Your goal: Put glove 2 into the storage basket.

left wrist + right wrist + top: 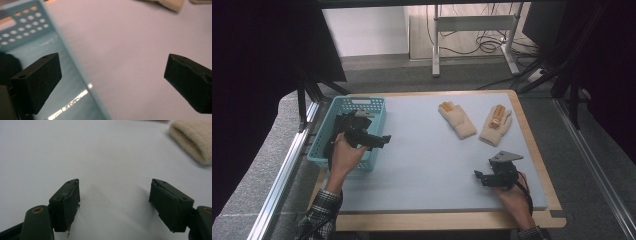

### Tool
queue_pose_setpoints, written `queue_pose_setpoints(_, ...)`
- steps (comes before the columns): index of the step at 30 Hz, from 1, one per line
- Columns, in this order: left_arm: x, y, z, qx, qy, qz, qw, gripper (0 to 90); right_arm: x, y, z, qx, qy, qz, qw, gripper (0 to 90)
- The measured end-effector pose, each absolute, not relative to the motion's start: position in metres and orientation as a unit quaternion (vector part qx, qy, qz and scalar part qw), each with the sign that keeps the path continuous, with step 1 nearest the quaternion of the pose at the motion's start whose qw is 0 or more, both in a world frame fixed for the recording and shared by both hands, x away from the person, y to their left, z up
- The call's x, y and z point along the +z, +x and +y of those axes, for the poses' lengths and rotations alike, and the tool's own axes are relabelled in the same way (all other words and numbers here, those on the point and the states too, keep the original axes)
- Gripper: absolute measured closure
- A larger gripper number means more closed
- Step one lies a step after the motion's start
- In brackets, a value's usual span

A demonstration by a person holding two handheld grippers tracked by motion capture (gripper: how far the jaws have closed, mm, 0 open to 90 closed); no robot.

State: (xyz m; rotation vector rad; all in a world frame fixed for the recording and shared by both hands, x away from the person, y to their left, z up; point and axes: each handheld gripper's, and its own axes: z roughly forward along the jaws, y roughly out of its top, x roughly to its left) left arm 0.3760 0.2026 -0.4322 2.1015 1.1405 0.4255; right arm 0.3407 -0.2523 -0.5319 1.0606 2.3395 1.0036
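Note:
Two beige knitted gloves with orange fingertips lie flat at the back right of the mat, one to the left [457,119] and one to the right [495,125]. A teal perforated basket [359,100] stands at the table's left edge. My left gripper [379,140] hovers over the basket's right rim, open and holding nothing. In the left gripper view [112,65] one jaw hangs inside the basket [25,25] and the other over the mat. My right gripper [479,176] rests low at the front right, open [115,186], with a glove cuff [192,140] ahead to its right.
A pale blue-grey mat [422,150] covers the wooden table. A metal rail [282,170] runs along the left side. Behind the table stand a white desk frame [472,30] and loose cables on the floor.

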Motion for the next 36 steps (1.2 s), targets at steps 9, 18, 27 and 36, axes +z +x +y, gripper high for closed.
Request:
queue_pose_setpoints(9, -0.444, 0.358, 0.172, 0.145, 0.823, 0.403, 0.372, 1.4, -0.532, 0.341, -0.252, 0.357, 0.377, 0.833, 0.191, 23.8)
queue_pose_setpoints(18, -0.466, 0.342, 0.152, 0.134, 0.832, 0.383, 0.379, 1.4, -0.532, 0.341, -0.252, 0.357, 0.377, 0.833, 0.192, 23.7)
queue_pose_setpoints(27, -0.493, 0.325, 0.141, 0.122, 0.831, 0.373, 0.394, 1.4, -0.532, 0.341, -0.252, 0.352, 0.384, 0.831, 0.197, 19.8)
queue_pose_setpoints(36, -0.519, 0.310, 0.138, 0.137, 0.833, 0.376, 0.381, 1.3, -0.532, 0.341, -0.252, 0.352, 0.385, 0.830, 0.196, 19.8)
